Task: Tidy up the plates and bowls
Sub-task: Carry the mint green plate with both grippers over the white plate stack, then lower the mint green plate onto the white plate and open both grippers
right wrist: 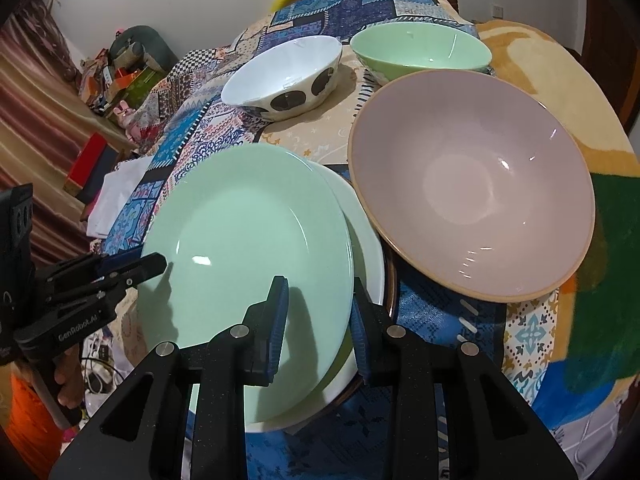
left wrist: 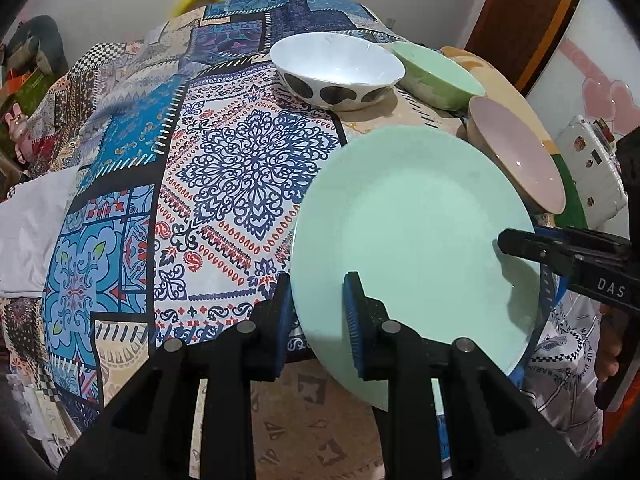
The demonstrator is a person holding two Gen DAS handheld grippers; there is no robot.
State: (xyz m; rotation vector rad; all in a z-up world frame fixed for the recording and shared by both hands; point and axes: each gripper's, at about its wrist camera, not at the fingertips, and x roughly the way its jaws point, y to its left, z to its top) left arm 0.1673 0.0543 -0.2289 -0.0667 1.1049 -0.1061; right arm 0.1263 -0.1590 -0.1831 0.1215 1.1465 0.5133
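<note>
Two-handed grasp of a plate. The left gripper [left wrist: 318, 312] straddles the near rim of the mint-green plate [left wrist: 412, 240], one blue pad on top and one below, clamped on it; the right gripper [right wrist: 318, 320] pinches the opposite edge of the same plate in like manner. Beneath that plate, just right of the right gripper's fingers, lies a white plate [right wrist: 366, 256]. Ahead and to the right sits the pink bowl [right wrist: 472, 200]; farther ahead stand the white spotted bowl [right wrist: 286, 76] and the green bowl [right wrist: 420, 50], all on the patterned cloth [left wrist: 224, 168].
</note>
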